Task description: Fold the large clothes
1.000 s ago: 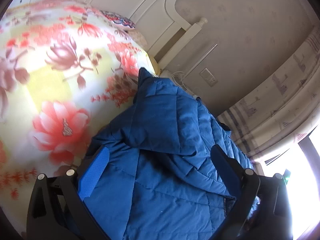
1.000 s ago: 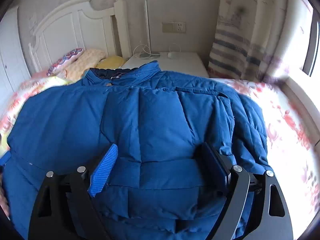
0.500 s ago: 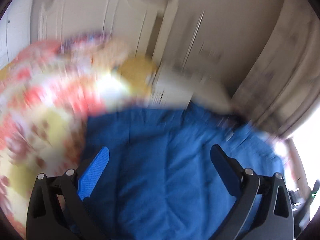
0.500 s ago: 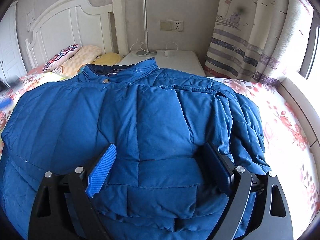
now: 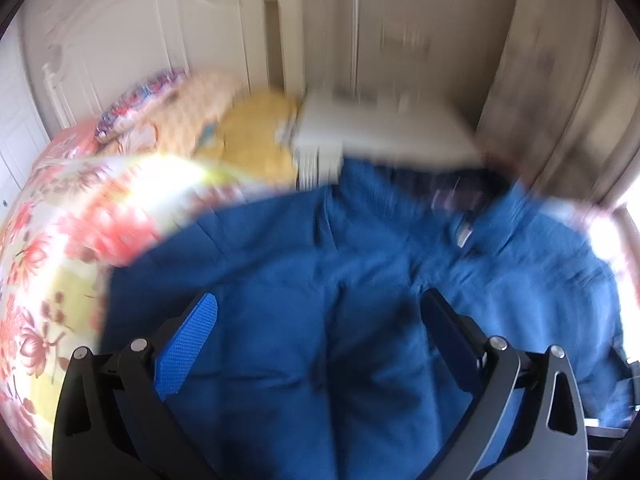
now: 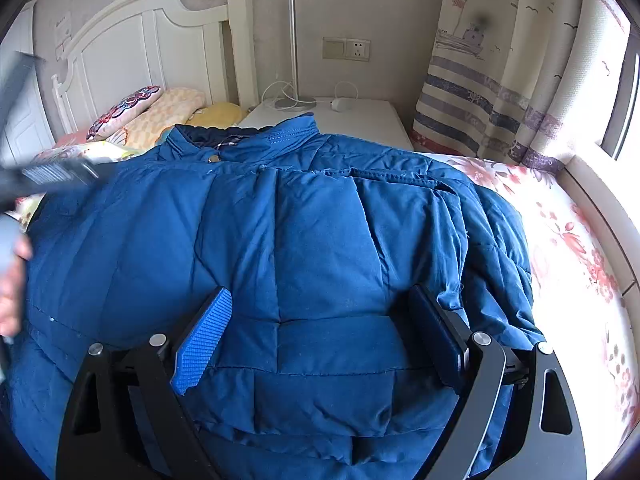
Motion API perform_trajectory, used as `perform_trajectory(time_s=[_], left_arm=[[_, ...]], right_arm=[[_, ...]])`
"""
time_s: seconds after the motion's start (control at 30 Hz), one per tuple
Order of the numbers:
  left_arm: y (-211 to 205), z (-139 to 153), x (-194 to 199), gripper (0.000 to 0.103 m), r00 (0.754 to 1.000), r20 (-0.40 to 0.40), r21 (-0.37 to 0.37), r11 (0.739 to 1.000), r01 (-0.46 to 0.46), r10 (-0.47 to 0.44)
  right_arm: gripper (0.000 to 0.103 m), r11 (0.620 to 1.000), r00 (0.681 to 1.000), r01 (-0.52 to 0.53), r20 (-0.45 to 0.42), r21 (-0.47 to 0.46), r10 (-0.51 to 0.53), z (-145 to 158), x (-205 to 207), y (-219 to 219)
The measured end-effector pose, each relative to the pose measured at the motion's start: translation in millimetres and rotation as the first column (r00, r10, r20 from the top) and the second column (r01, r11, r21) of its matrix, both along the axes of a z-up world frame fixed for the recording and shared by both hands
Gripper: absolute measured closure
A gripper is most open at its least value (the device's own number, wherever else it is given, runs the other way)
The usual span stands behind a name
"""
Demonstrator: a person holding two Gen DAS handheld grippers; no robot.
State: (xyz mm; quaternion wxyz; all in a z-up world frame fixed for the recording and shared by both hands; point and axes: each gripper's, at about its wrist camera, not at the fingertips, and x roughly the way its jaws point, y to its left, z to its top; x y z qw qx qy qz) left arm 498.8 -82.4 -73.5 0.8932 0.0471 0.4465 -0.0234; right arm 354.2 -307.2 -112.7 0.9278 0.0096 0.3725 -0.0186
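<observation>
The bed [image 6: 576, 240], under a floral sheet, carried the blue quilted down jacket [image 6: 320, 240], spread collar toward the headboard [image 6: 132, 48] with a sleeve folded across its chest. It looked bulky yet light, soft and springy, its shell probably slick; a deep pinch at a stitched seam or the hem would likely hold best. The right gripper [image 6: 320, 332] stood wide open over the chest, clasping nothing. The left gripper [image 5: 320, 336], blurred, was likewise open and empty.

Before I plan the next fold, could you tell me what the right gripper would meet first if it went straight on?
Most likely the blue jacket: the right gripper points down at its padded front, jaws open.
</observation>
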Motion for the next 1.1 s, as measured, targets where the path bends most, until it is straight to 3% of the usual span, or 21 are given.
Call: perform_trajectory(time_s=[0.03,0.07,0.3,0.5,0.63,0.7,0.77,1.1], left_arm=[[-5.3,-10.6,2.4,0.002,1.000,0.015,0.031,0.999,0.007,-0.007],[-9.8,-14.8,-2.5,0.002,0.996,0.088,0.060,0.998,0.006,-0.011],[-3.2,-7.1,-19.1,0.002,0.997,0.077,0.069,0.997,0.023,-0.029],[28.8,19.2,-103.3,0.002,0.986,0.160,0.052,0.998,0.037,-0.045],[41.7,0.2,-128.5,0.002,0.993,0.107,0.091,0.995,0.040,-0.050],[48.2,-15.1,-132.3,0.002,0.992,0.109,0.070,0.996,0.061,-0.068],[53.2,-17.0,-131.7,0.002,0.992,0.109,0.035,0.998,0.060,-0.063],[53.8,-22.9,-127.7,0.002,0.994,0.096,0.021,0.998,0.058,-0.060]], right_arm=[[0.017,1.000,1.000,-0.003,0.002,0.003,0.003,0.2,-0.3,-0.2],[0.017,1.000,1.000,-0.005,0.005,0.008,0.005,0.6,-0.6,-0.6],[0.017,1.000,1.000,-0.003,0.000,0.015,0.003,0.3,-0.5,-2.1],[0.017,1.000,1.000,-0.004,0.000,0.018,0.004,-0.2,-0.2,-3.2],[0.017,1.000,1.000,-0.004,0.000,0.020,0.004,-0.2,-0.1,-3.5],[0.017,1.000,1.000,-0.004,0.000,0.019,0.004,0.1,-0.3,-2.4],[0.017,1.000,1.000,-0.002,0.000,0.014,0.002,0.4,-0.4,-1.9],[0.017,1.000,1.000,0.017,0.020,0.000,-0.017,4.6,-7.1,-2.1]])
